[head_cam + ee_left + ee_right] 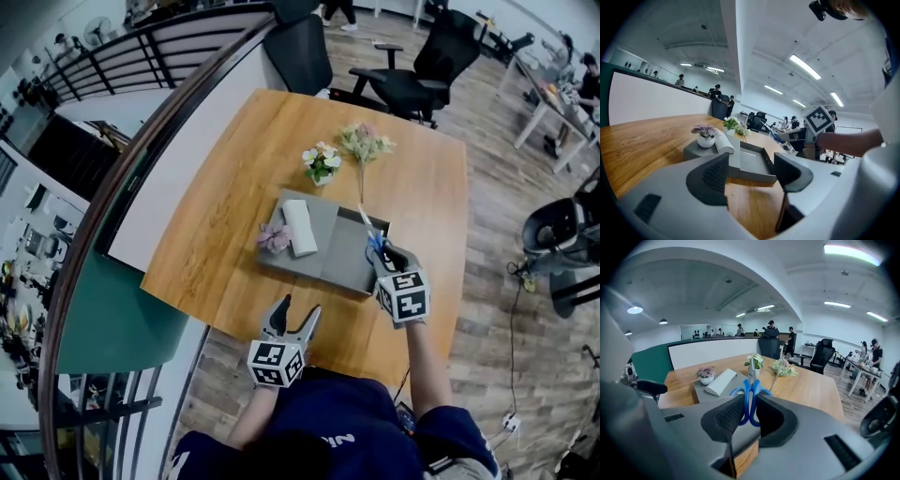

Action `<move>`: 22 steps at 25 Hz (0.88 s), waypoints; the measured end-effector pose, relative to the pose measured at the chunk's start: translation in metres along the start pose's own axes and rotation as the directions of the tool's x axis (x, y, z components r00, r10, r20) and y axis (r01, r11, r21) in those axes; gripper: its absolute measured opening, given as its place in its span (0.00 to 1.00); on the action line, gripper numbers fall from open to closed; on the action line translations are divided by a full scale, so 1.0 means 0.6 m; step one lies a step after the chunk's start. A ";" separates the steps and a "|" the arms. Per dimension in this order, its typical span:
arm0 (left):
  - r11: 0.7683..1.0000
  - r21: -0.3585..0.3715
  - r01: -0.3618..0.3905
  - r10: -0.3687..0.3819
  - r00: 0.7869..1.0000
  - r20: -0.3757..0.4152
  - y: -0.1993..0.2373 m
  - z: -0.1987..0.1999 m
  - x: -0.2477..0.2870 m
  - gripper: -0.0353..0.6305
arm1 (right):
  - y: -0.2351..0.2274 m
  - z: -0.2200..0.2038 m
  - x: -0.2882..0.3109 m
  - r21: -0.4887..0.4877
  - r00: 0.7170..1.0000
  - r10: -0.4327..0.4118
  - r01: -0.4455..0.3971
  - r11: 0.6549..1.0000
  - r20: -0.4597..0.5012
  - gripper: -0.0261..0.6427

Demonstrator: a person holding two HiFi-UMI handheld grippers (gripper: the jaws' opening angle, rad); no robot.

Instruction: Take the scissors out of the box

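Note:
Blue-handled scissors [375, 244] are up above the right end of the open grey box [342, 267], blades pointing away from me. My right gripper [387, 257] is shut on their handles. The right gripper view has the blue loops [750, 399] pinched between the black pads, with the blades rising past them. My left gripper [296, 317] is open and empty over the table's near edge, short of the box. In the left gripper view its jaws [750, 171] frame the box's [752, 164] near wall, with the right gripper's marker cube [819, 119] at the right.
On the box's flat lid [309, 211] stand a small pot with a purple plant [275, 237] and a white oblong case [299, 227]. Behind are a pot of white flowers [322, 164] and a dried sprig [364, 145]. Office chairs [412, 66] stand beyond the round wooden table [216, 234].

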State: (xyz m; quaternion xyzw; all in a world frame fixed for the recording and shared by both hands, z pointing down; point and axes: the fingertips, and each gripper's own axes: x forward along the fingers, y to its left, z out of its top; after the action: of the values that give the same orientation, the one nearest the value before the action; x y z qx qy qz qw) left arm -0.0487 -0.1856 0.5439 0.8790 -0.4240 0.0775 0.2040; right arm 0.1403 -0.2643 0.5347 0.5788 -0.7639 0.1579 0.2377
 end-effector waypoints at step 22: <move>0.991 0.093 0.096 -0.096 0.995 -0.005 -0.048 0.008 0.000 0.50 | 0.071 -0.098 -0.198 0.135 0.968 -0.116 0.088 0.987 0.220 0.18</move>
State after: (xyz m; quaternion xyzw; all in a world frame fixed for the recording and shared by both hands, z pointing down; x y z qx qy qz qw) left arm -0.0266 -0.1716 0.5312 0.9070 -0.3769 0.0876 0.1663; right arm 0.1360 -0.1259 0.5206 0.6452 -0.7440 0.1253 0.1201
